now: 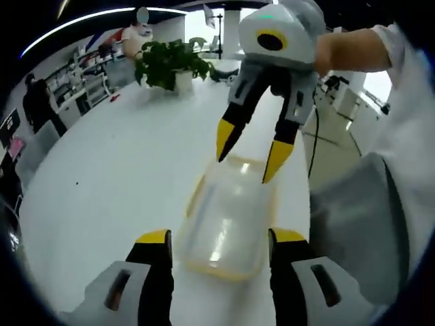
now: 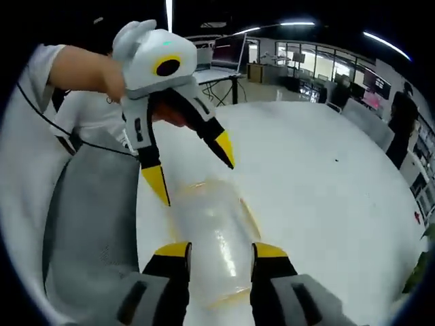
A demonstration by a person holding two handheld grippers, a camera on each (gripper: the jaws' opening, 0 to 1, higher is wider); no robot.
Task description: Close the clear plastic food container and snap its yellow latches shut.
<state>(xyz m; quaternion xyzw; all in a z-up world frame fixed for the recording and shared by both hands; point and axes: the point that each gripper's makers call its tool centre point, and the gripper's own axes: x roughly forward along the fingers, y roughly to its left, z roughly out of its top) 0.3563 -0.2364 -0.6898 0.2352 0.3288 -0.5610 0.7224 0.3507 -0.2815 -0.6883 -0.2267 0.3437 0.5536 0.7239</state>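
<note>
A clear plastic food container (image 1: 228,217) with a yellow rim lies lengthwise on the white table (image 1: 115,176), its lid resting on top. My left gripper (image 1: 222,238) is open, its yellow-tipped jaws standing either side of the container's near end. My right gripper (image 1: 253,149) comes down from above, open, with its tips at the far end of the lid. In the right gripper view the container (image 2: 211,234) sits between the open right gripper (image 2: 221,250) jaws, and the left gripper (image 2: 191,166) hangs open over the opposite end. A yellow latch (image 2: 250,214) runs along one side; I cannot tell whether it is snapped.
A potted plant (image 1: 173,64) stands far back on the table. The person's grey-clad lap (image 1: 360,224) presses against the table edge beside the container. Desks, chairs and people fill the room behind.
</note>
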